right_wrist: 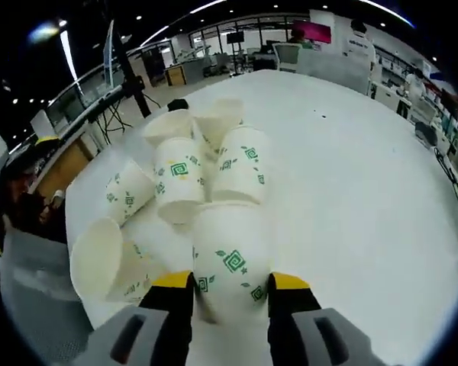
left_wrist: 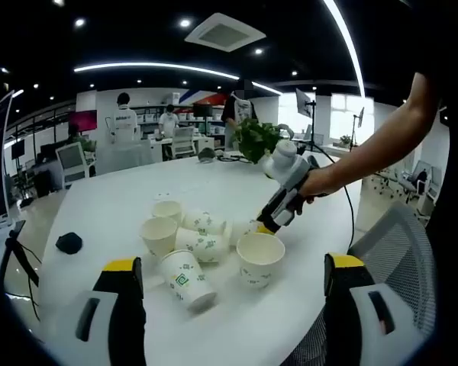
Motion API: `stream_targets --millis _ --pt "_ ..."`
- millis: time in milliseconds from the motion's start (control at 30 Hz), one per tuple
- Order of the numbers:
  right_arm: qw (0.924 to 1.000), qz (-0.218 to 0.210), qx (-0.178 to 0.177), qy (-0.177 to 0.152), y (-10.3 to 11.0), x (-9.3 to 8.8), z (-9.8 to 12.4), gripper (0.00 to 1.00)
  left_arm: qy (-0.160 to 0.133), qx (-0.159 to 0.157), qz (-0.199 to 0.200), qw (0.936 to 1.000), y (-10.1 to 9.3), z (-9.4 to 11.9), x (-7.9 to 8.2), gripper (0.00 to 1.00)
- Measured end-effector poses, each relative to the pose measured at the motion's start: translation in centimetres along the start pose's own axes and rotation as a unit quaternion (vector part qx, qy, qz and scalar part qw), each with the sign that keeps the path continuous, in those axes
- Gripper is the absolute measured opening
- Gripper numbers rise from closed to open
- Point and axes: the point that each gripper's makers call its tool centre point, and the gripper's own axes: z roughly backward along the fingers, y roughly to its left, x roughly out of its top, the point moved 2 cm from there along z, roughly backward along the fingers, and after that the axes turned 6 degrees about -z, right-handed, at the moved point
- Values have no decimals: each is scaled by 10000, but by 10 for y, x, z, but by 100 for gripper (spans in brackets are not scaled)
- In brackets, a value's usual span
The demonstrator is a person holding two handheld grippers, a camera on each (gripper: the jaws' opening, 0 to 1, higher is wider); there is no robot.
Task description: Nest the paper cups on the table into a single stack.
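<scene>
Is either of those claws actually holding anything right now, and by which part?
The right gripper pinches one paper cup by its side wall. The left gripper holds nothing.

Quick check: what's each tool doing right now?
Left tool: open, holding nothing.
Right tool: closed on a lying cup.

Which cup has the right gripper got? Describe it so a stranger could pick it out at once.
On the white table, find the cluster of printed paper cups. The gripped cup lies on its side at the cluster's edge nearest the right gripper. It alone sits between two yellow-tipped jaws; its neighbours lie or stand free.
</scene>
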Motion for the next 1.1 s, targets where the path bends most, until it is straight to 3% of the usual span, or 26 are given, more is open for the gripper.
stream_targets --millis 267,533,700,933,1100 --pt "9996 -200 -110 -159 -9 -3 8 36 39 -40 2 10000 1 0 1 97" --pt "9975 -270 -190 -618 -3 5 38 36 -55 -151 69 9998 0 -7 12 94" --pt "9956 -227 -197 -886 0 11 54 36 -55 -126 -123 9998 3 -10 19 80" --pt "9904 -117 -91 -1374 15 21 83 36 -204 -285 -104 9993 5 -16 35 76" --pt "9867 44 -41 -1623 27 24 101 36 -216 -372 -56 9991 9 -20 44 67"
